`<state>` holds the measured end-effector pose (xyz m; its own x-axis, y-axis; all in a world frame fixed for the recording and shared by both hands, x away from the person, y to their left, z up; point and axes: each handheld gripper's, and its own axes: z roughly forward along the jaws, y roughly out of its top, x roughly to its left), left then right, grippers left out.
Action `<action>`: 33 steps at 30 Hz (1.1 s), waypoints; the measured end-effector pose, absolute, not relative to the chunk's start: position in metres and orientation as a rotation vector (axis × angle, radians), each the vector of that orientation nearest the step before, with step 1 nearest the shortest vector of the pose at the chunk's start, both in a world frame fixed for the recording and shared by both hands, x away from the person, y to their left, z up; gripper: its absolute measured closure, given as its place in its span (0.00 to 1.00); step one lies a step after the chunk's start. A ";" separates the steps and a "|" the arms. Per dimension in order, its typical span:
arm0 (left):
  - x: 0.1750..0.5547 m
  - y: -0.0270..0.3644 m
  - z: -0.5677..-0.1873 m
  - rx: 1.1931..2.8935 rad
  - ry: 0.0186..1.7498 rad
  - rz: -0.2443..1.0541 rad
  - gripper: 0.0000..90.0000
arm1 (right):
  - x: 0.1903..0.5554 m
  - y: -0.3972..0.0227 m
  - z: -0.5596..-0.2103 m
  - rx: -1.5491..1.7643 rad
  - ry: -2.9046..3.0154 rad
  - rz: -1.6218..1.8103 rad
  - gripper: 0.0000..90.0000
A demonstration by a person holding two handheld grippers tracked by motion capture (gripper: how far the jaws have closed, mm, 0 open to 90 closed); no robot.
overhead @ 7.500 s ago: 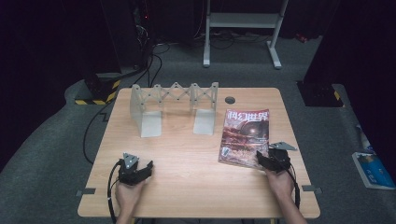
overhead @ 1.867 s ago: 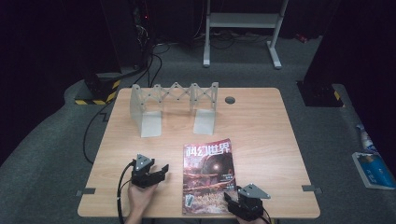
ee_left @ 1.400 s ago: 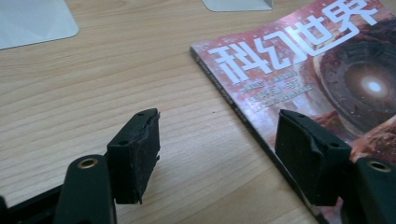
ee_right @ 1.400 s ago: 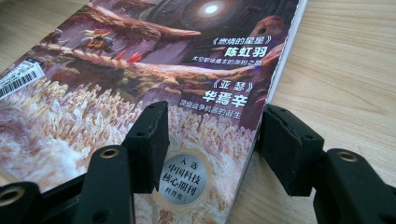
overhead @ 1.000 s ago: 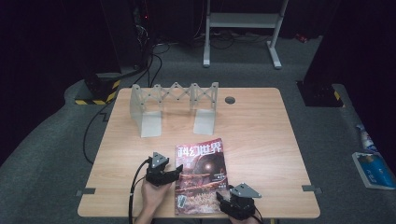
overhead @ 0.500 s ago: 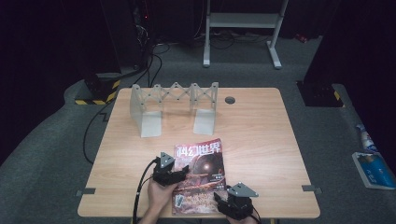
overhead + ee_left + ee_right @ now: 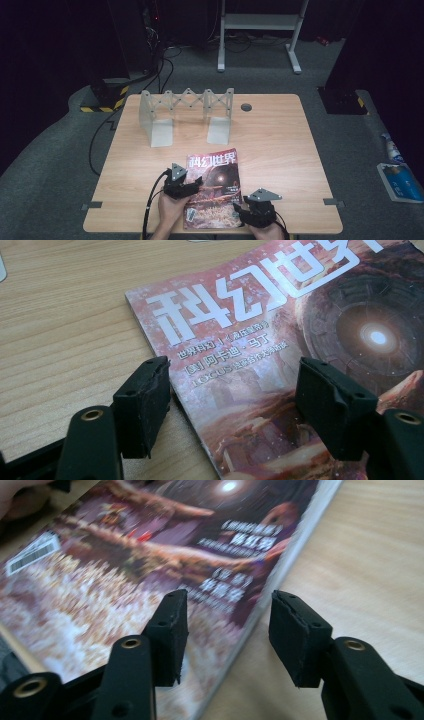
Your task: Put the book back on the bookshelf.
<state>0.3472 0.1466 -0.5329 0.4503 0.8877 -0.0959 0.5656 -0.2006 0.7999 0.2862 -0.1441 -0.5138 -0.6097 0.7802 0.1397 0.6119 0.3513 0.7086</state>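
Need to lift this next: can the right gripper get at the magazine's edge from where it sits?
Probably yes: the right gripper straddles the magazine edge, jaws just closing, nothing between.

The glossy magazine with a reddish space-scene cover [image 7: 280, 365] bears the large white title 科幻世界 across its top. Below it, smaller white lines read 世界科幻 and 阿卡迪·马丁, then "LOCUS" followed by characters too small to read. In the right gripper view, a white barcode label [image 7: 31, 555] sits on the cover, its digits blurred.
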 end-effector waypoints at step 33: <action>0.346 0.146 -0.533 1.883 1.226 0.505 0.34 | 0.407 -0.119 -0.503 1.405 2.386 1.032 0.52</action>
